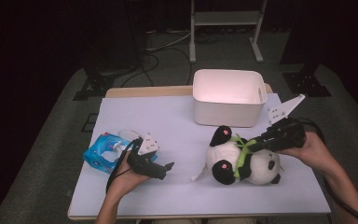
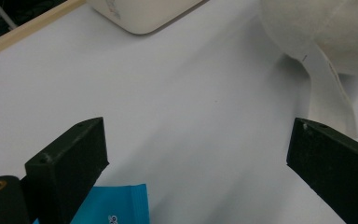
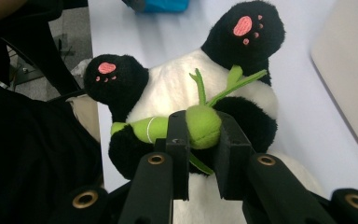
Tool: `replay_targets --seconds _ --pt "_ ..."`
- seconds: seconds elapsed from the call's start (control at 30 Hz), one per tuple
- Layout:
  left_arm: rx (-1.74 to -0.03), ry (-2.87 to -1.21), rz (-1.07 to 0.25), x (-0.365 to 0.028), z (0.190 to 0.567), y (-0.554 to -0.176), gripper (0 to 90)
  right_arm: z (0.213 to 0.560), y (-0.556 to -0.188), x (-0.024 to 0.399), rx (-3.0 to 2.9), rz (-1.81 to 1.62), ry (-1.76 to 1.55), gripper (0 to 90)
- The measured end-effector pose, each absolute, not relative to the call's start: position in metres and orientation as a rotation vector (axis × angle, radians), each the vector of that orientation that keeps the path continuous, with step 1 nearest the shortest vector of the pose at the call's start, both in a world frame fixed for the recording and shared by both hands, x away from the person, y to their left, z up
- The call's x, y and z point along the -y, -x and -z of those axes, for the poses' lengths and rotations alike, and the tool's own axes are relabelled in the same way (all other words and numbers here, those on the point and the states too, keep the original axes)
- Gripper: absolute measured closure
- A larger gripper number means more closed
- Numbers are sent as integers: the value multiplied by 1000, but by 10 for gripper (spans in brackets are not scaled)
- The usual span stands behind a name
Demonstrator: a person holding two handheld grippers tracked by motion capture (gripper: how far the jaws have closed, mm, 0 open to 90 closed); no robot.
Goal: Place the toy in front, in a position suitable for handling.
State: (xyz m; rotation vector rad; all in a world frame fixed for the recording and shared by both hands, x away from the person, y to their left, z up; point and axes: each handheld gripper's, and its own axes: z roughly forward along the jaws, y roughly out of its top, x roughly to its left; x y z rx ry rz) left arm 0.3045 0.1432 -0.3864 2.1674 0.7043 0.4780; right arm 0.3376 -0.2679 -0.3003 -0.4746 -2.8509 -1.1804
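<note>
The toy panda (image 1: 242,161) lies on its back on the surface (image 1: 177,126), just before the white bin (image 1: 228,98). The right gripper (image 3: 203,140) is clamped on its green bamboo stalk (image 3: 186,126), a handy handle for lifting. The left gripper (image 1: 165,169) rests wide open, empty, beside a blue packet (image 1: 100,154). I judge the way to the bin unobstructed.

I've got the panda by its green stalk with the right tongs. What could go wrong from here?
1. The right tongs pinch only the thin bamboo stalk, not the panda; the body's weight may pull it loose or strain the stitching.
2. The bin stands close behind; a dangling panda could catch on its rim.
3. The panda's tag trails on the table and might snag.
</note>
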Motion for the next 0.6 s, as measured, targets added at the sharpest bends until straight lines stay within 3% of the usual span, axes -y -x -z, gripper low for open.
replay_targets --seconds 0.6 --pt "-730 -2156 -485 -154 386 -307 41 302 -353 195 2851 1146 332 767"
